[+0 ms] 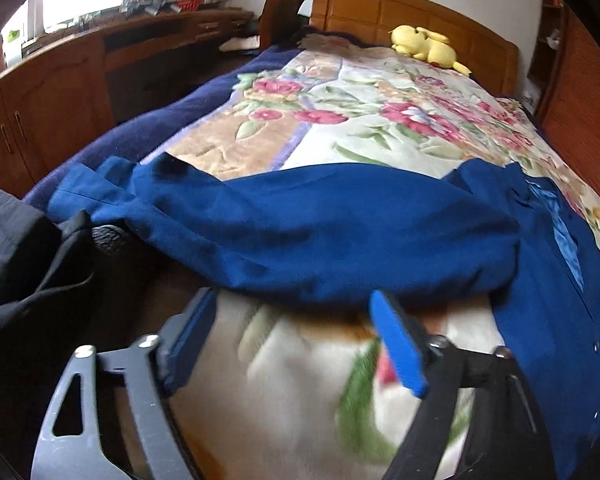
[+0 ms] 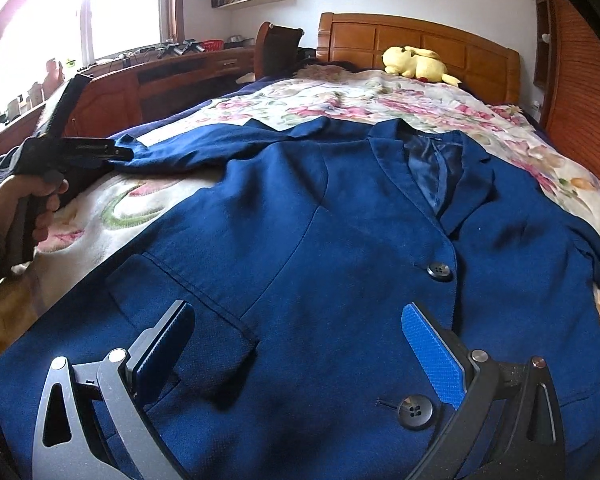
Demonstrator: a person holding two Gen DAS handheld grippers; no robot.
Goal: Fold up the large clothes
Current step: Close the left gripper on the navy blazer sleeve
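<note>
The left gripper (image 1: 296,322) hangs with its jaws spread and nothing between them, just short of the blue jacket's sleeve (image 1: 320,232), which lies stretched across the floral blanket (image 1: 380,128). The right gripper (image 2: 300,344) also stands spread, low over the front of the blue jacket (image 2: 300,220), above the two dark buttons (image 2: 439,270). The jacket lies face up and buttoned on the bed, collar toward the wooden headboard (image 2: 420,44), where a yellow plush toy (image 2: 416,63) rests.
</note>
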